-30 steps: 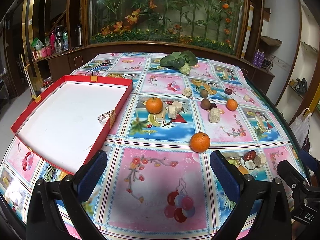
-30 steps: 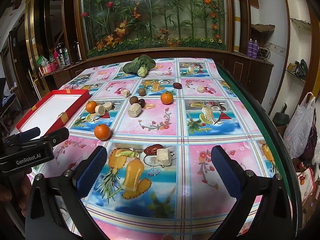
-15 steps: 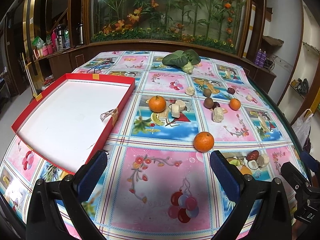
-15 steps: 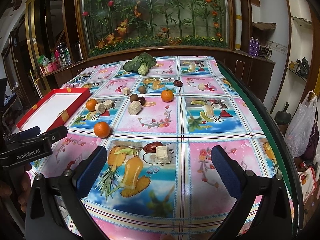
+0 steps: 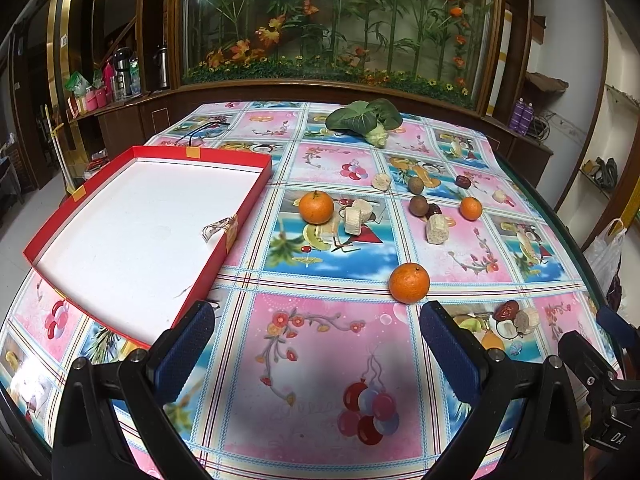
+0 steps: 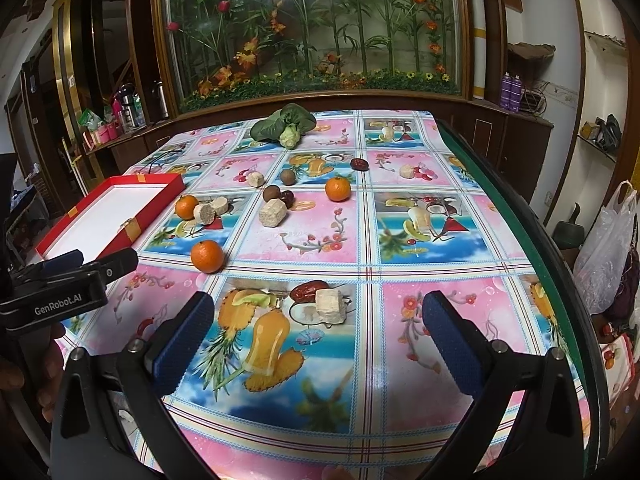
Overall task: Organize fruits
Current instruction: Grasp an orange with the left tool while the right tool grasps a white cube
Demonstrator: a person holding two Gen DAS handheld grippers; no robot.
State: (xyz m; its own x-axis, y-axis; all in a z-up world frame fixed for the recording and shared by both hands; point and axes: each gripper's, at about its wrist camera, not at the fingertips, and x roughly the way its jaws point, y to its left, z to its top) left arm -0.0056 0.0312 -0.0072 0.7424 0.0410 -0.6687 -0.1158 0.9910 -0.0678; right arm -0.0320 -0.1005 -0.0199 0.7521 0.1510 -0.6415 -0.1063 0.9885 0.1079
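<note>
Left gripper [image 5: 316,340] is wide open, nothing between its blue pads, hovering over the table [image 5: 320,360] near its front edge. Right gripper [image 6: 318,332] is also wide open and empty, over the pineapple print on the tablecloth.

Red tray [image 5: 132,236] sits on the table's left side, white inside, nothing in it.

Three oranges lie loose on the cloth: nearest orange [image 5: 409,283] just ahead of the left gripper's right finger, second orange [image 5: 316,207] just right of the tray's far corner and beside pale chunks [image 5: 354,218], third orange [image 5: 471,208] further right. Two brown round fruits [image 5: 418,205] lie between the second and third oranges. Red date [image 6: 304,291] touches a pale cube [image 6: 330,301] just ahead of the right gripper. Leafy vegetable [image 5: 366,120] sits at the far end.
</note>
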